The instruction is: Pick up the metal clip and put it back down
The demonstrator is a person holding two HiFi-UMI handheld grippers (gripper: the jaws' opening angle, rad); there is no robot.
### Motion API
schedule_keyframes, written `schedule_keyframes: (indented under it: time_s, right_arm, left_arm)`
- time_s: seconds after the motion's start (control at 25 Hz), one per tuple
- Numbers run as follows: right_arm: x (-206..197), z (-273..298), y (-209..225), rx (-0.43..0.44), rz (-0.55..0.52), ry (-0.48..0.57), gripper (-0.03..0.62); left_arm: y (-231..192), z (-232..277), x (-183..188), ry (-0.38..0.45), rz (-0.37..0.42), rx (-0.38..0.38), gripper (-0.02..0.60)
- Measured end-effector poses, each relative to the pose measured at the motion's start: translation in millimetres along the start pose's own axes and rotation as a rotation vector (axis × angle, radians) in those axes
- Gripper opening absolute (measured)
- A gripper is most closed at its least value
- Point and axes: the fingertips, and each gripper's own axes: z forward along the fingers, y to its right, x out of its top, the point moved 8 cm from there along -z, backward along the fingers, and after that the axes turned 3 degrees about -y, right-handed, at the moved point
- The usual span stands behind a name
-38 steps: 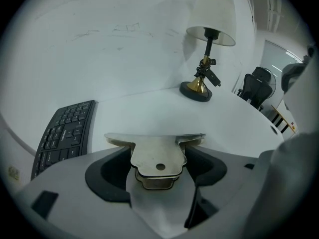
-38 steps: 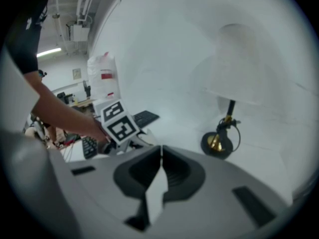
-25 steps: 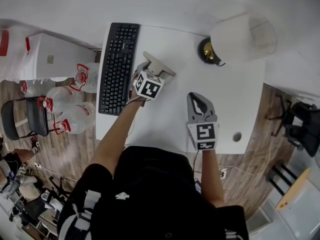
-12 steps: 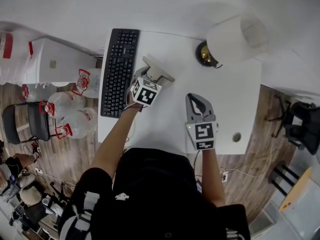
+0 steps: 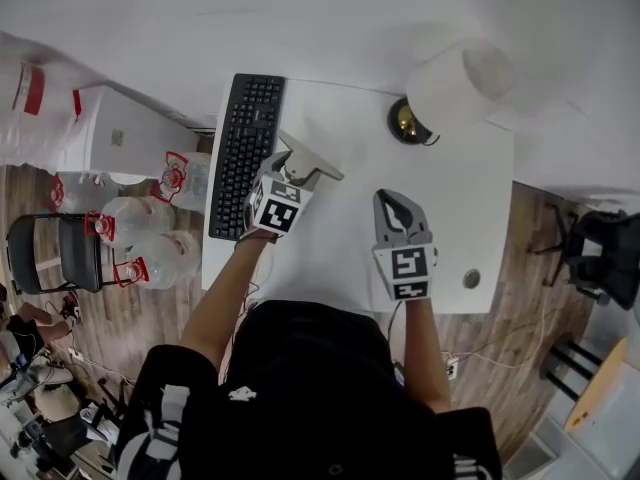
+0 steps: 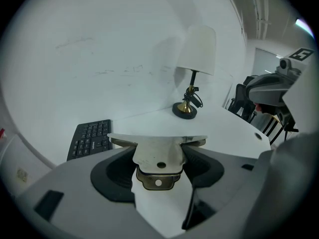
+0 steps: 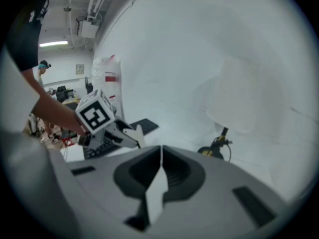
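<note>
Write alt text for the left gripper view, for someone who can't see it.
The left gripper holds a metal clip between its fingers over a white desk. A black keyboard lies at left, and a white-shaded lamp with a brass base stands at the back.

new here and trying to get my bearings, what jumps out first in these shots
The left gripper is clamped on a wide metal clip, holding it up over the white desk just right of the black keyboard. The right gripper hangs shut and empty nearer the person. A white-shaded lamp with a brass base stands at the desk's far right corner.
</note>
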Motion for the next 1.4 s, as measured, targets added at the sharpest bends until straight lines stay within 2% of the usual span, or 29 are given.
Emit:
schedule_keyframes:
  time_s: [0.2,0.56,1.4]
  right_arm:
    - [7,-13,-4,-0.019,-0.006,0.03,0.035]
    - [29,-40,-8,-0.07,-0.024,0.113,0.035]
    - [99,-90,-25,-0.162,-0.073,0.318,0.035]
  left_arm:
    - [3,-31,6,0.033,-0.005,0.006,0.305]
    - [16,-86,22,0.121,0.032,-0.002,0.305]
    - [20,-234,84,0.47,0.139,0.064,0.305]
